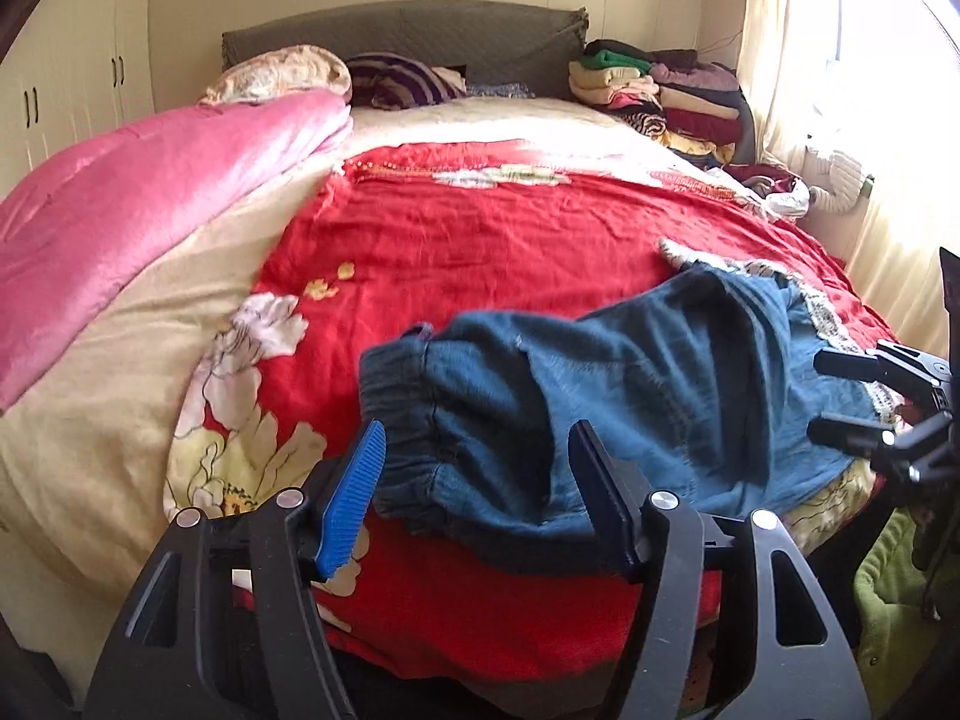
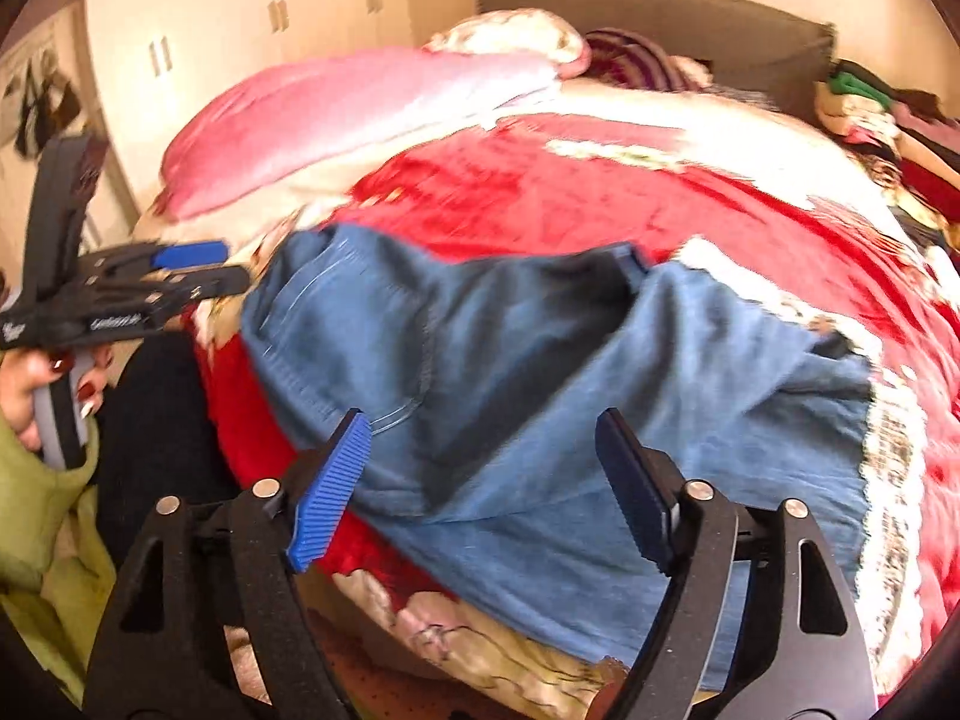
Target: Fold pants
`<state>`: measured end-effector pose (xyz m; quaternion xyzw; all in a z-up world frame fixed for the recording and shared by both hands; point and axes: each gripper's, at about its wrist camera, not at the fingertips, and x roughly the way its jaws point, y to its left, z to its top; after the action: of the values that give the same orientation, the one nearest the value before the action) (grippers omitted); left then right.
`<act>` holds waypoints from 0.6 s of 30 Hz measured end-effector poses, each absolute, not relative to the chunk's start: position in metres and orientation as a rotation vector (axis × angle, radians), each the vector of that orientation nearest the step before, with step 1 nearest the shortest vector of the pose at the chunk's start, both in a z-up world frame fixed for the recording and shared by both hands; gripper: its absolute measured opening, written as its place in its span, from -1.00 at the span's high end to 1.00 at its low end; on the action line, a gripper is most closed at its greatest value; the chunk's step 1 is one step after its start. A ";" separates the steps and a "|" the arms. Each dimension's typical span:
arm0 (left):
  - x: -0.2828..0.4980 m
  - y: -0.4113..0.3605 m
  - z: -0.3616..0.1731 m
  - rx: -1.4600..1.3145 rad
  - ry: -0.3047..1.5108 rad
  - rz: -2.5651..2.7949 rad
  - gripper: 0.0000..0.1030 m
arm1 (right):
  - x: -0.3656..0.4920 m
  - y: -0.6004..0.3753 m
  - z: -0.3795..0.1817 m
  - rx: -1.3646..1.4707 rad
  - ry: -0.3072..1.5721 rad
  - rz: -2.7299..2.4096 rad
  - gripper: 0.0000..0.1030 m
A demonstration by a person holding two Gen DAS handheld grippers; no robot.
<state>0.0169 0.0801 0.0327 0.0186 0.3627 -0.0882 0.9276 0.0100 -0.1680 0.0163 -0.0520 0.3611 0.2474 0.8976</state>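
Note:
Blue denim pants (image 1: 600,390) (image 2: 510,360) lie bunched and partly folded on the red flowered bedspread (image 1: 450,240) (image 2: 570,192), near the bed's front edge. My left gripper (image 1: 477,474) hovers over the elastic waistband end with its jaws apart and the pads clear of the cloth. It also shows in the right wrist view as the left gripper (image 2: 204,270), at the pants' left end. My right gripper (image 2: 480,438) is open just above the other end of the pants, gripping nothing. In the left wrist view the right gripper (image 1: 840,399) shows at the far right.
A pink quilt (image 1: 150,192) is heaped along the left of the bed. A stack of folded clothes (image 1: 660,90) sits at the back right by the curtain (image 1: 798,90). A hand (image 2: 36,384) with a green sleeve (image 2: 42,510) holds the left gripper's handle.

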 end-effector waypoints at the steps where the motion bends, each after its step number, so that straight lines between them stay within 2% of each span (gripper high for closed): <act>1: 0.016 0.079 0.036 0.036 0.739 -0.187 -0.21 | 0.011 -0.173 0.019 -0.098 0.737 0.493 -0.44; 2: 0.016 0.077 0.038 0.032 0.737 -0.194 -0.22 | 0.011 -0.177 0.022 -0.091 0.729 0.478 -0.47; 5: 0.017 0.068 0.045 0.027 0.730 -0.218 -0.63 | 0.013 -0.196 0.029 -0.064 0.698 0.427 -0.57; 18: 0.043 0.002 0.048 0.047 0.734 -0.392 -0.63 | 0.035 -0.257 0.050 -0.002 0.641 0.257 -0.78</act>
<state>0.0425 0.0017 0.0483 0.0226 0.3566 -0.1905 0.9144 0.0349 -0.2570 0.0498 -0.0011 0.3144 0.1258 0.9409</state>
